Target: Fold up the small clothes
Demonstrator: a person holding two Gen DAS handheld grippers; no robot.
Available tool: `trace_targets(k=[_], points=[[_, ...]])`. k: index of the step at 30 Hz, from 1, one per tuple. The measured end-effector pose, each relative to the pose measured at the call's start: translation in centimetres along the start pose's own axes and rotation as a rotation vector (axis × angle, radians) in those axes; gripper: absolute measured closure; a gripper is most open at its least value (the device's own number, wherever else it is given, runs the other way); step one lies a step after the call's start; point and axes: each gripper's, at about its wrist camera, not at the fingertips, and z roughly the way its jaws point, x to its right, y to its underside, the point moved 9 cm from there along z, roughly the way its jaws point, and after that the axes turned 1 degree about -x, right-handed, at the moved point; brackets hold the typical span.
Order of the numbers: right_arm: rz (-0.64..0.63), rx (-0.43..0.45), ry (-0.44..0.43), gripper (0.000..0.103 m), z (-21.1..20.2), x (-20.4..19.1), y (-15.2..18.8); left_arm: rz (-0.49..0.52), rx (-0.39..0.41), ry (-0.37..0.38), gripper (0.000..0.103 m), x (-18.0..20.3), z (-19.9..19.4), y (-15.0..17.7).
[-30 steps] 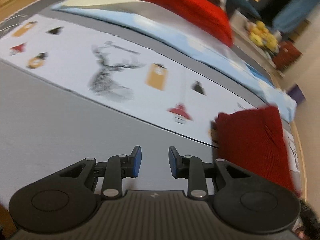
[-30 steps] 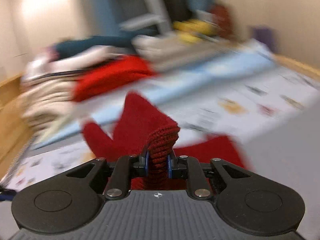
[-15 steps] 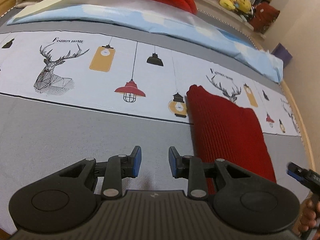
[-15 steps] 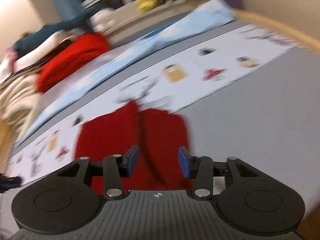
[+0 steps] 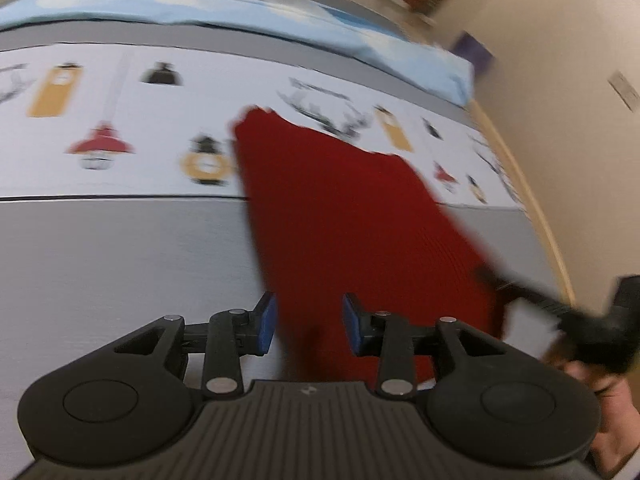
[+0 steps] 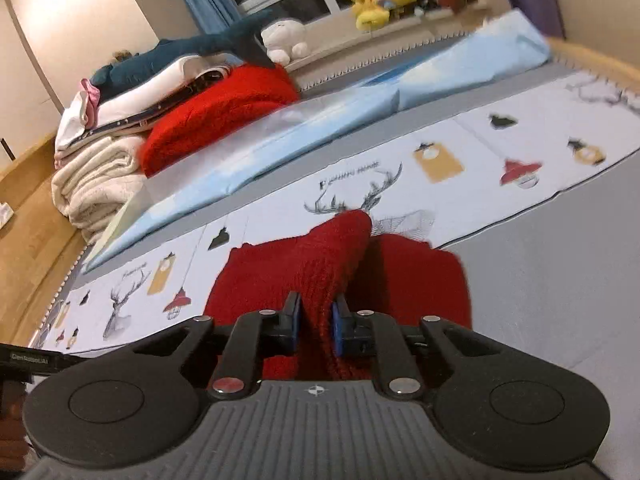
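A red knit garment (image 5: 340, 208) lies folded lengthwise on the bed's printed sheet (image 5: 120, 128), reaching onto the grey strip. My left gripper (image 5: 308, 324) hovers over its near end, jaws opening, the cloth showing between the blue pads without being pressed. The right gripper (image 6: 316, 326) is closing, and its pads pinch a raised fold of the red garment (image 6: 280, 276) at the near edge. The left wrist view shows the right gripper's fingers (image 5: 520, 292) at the garment's right corner, with a hand behind.
Farther up the bed lie a light blue sheet (image 6: 320, 120), a bright red sweater (image 6: 216, 116), cream blankets (image 6: 96, 184) and a plush shark (image 6: 180, 52). Yellow plush toys (image 6: 376, 0) sit on the window ledge. A wooden bed frame (image 6: 32, 208) borders the mattress.
My left gripper swept right across the bed to the garment's near end and its jaws widened. The right gripper dropped the cloth, then closed again on a fold of it.
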Motion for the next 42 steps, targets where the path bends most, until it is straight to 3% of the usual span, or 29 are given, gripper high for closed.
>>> trace_targets(k=[2,4,6,7,8,10,12,14,16,18,20,22,25,28,30,33,35,39,42], points=[[-0.060,-0.138,0.092,0.087,2.0,1.5,2.6,0.032,-0.021,0.035,0.063,1.7,1.6,0.7],[-0.036,-0.296,0.148,0.083,4.0,3.3,5.5,0.083,-0.096,0.038,0.063,3.0,4.0,2.3],[-0.006,-0.301,0.144,0.082,4.2,3.8,5.5,0.176,-0.211,-0.065,0.063,2.8,6.7,4.8],[0.002,-0.287,0.129,0.077,4.0,3.9,5.1,0.242,-0.243,-0.122,0.062,2.6,7.6,5.8],[0.013,-0.283,0.118,0.070,3.7,3.9,4.9,0.258,-0.248,-0.127,0.062,2.7,7.8,5.9],[0.061,-0.270,0.092,0.066,3.2,4.3,4.3,0.178,-0.230,-0.068,0.059,2.5,7.3,4.7],[0.118,-0.199,0.078,0.061,2.7,4.4,2.6,0.066,-0.184,-0.006,0.054,1.5,6.3,3.1],[0.165,-0.133,0.120,0.045,2.5,5.5,1.3,-0.030,-0.124,0.005,0.044,0.0,5.6,1.6],[0.216,-0.117,0.179,0.041,3.0,7.4,0.9,-0.115,-0.084,-0.022,0.039,-1.8,5.6,0.5],[0.265,-0.162,0.211,0.041,3.8,8.9,1.9,-0.203,-0.066,-0.044,0.032,-3.5,6.5,0.1],[0.326,-0.247,0.221,0.041,5.2,10.0,3.4,-0.266,-0.062,-0.020,0.021,-4.0,7.5,0.1],[0.365,-0.321,0.214,0.040,6.6,10.4,4.6,-0.317,-0.054,0.016,0.018,-4.1,8.4,0.1],[0.366,-0.331,0.228,0.040,7.2,10.3,5.1,-0.389,-0.055,0.067,0.013,-4.3,10.1,0.1],[0.380,-0.332,0.229,0.042,7.2,10.1,5.1,-0.458,-0.060,0.104,0.010,-4.5,11.1,0.6],[0.393,-0.328,0.213,0.056,6.7,9.7,5.4,-0.462,-0.047,0.101,0.010,-4.4,11.5,0.4],[0.384,-0.318,0.187,0.071,6.5,9.0,5.2,-0.406,-0.028,0.076,0.025,-4.0,10.9,-0.2],[0.353,-0.302,0.181,0.088,6.5,8.4,4.9,-0.364,-0.016,0.080,0.041,-3.7,9.7,-0.6],[0.313,-0.257,0.201,0.092,6.4,6.9,4.3,-0.271,0.057,0.072,0.052,-3.4,5.8,-2.4],[0.343,-0.229,0.145,0.093,6.4,5.0,3.8,-0.238,0.105,0.028,0.055,-5.5,2.6,-3.4]])
